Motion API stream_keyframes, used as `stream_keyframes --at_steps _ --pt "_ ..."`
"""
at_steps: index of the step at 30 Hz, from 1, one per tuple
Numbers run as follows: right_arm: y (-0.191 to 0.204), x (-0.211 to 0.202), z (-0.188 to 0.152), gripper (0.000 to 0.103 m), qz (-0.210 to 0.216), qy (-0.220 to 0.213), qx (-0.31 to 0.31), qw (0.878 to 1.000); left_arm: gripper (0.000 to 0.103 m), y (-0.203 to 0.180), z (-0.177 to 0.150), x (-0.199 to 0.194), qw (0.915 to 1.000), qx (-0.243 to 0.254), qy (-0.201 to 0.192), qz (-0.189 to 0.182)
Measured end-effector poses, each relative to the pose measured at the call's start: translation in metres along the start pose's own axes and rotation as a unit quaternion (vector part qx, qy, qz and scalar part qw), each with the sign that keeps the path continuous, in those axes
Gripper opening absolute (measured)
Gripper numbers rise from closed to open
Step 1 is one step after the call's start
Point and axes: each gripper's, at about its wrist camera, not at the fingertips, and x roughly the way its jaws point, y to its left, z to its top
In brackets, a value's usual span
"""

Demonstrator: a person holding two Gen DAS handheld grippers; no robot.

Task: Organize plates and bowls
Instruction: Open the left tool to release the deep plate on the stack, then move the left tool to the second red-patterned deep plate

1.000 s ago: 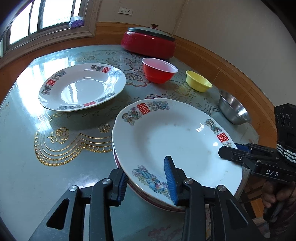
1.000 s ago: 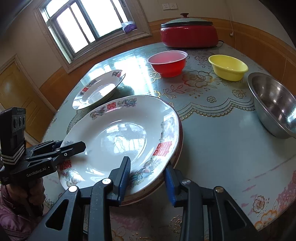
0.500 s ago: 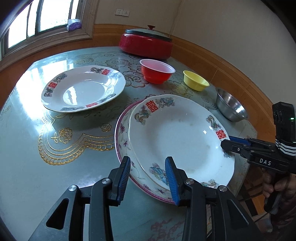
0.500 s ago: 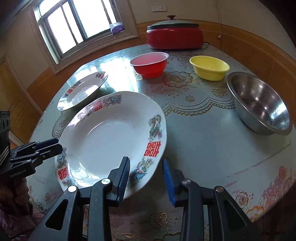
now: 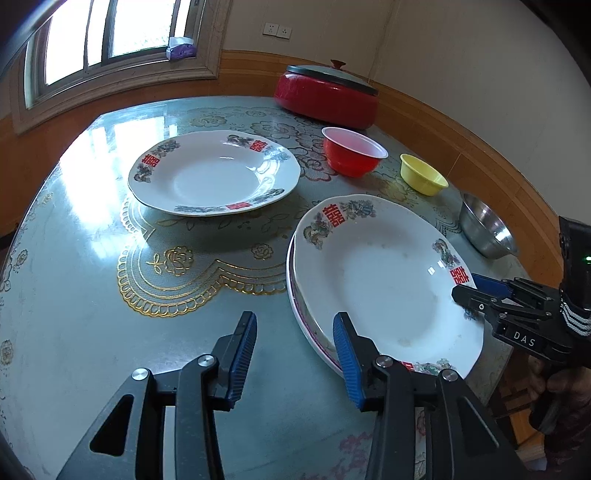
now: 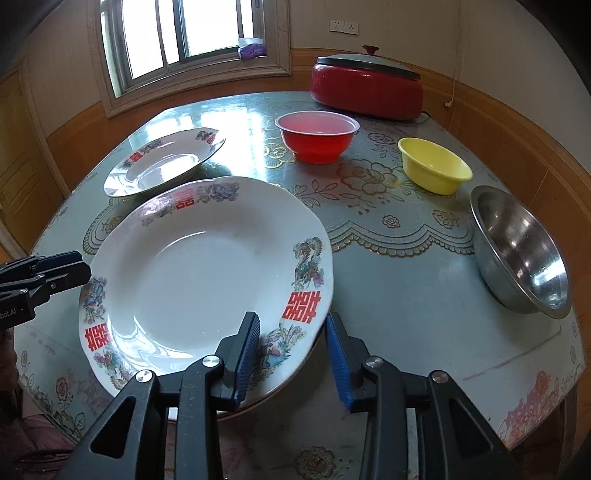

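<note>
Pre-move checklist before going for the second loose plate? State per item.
1. Top plate seated on the pink-rimmed plate beneath: ok.
2. Left gripper off the stack, jaws have just been opening, nothing between them: ok.
3. Right gripper released: pads astride the top plate's rim, not pressing; ok.
4. Loose plate flat on the table, unobstructed: ok.
5. Red bowl, yellow bowl, steel bowl apart from the stack: ok.

We take this for a home dining room: a round table (image 6: 406, 280) under a floral cover, a red cooker (image 6: 365, 88) at its far edge, wood wainscot (image 5: 461, 147) and a window (image 6: 188, 33) behind it.
</note>
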Motion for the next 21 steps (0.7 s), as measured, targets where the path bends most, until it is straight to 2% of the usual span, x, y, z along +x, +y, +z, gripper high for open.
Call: stream_keyframes --at_steps 4,9,16,21 --pt "-0.001 0.0 0.0 0.038 0.002 0.004 0.008 1.0 0.044 -0.002 -0.001 -0.001 1.0 0.006 -0.002 -0.002" --pt "0.001 -0.001 0.0 0.038 -0.006 0.005 0.014 1.0 0.051 -0.002 -0.001 0.0 0.9999 0.01 0.001 0.004" --pt "-0.002 -0.007 0.003 0.041 -0.02 -0.005 0.036 0.999 0.061 -0.001 -0.001 -0.002 0.9995 0.016 -0.002 0.029" --pt "-0.005 -0.011 0.009 0.041 -0.028 -0.017 0.058 0.998 0.062 0.003 0.0 -0.005 0.9986 0.013 -0.003 0.052"
